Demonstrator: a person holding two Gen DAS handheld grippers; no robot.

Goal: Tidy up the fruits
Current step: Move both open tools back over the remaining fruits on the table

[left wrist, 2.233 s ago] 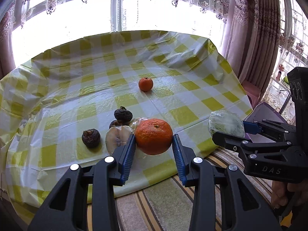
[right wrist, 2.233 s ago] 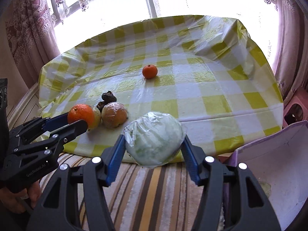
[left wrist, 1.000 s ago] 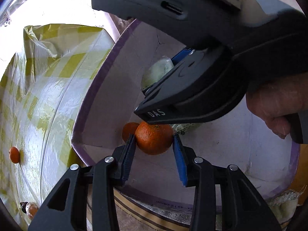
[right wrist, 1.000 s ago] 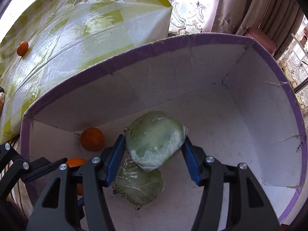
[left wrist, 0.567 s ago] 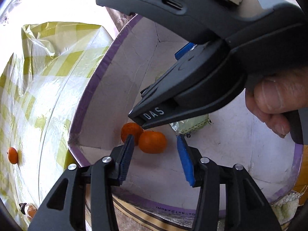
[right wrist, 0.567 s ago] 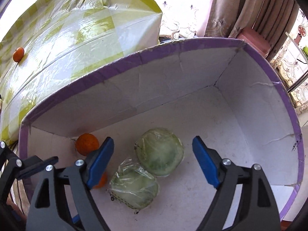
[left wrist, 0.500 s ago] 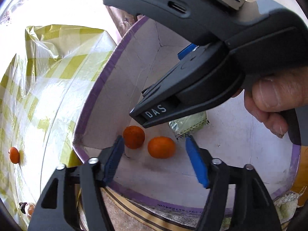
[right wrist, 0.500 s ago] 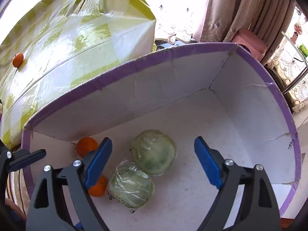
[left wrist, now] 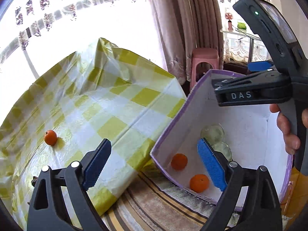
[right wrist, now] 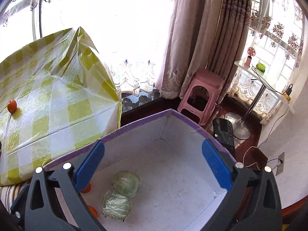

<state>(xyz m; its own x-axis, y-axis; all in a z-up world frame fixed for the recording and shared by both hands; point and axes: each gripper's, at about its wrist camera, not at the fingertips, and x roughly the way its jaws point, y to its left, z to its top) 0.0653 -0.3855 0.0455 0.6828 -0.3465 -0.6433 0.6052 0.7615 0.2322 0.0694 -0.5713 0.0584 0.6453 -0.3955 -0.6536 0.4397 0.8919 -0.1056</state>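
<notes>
Both hand-held grippers (left wrist: 154, 165) (right wrist: 152, 165) opening wide, empty, above box (right wrist: 134, 127); next, reach for orange (left wrist: 50, 137) on counter (left wrist: 115, 104), approaching level.

1. Pink plastic stool (right wrist: 200, 94) parked right by the long patterned curtains (right wrist: 194, 38).
2. Small white side table (right wrist: 263, 80) by the window, with a little pink fan (right wrist: 249, 54) and some green thing (right wrist: 261, 66) on it.
3. Striped rug (left wrist: 154, 209) on the floor.
</notes>
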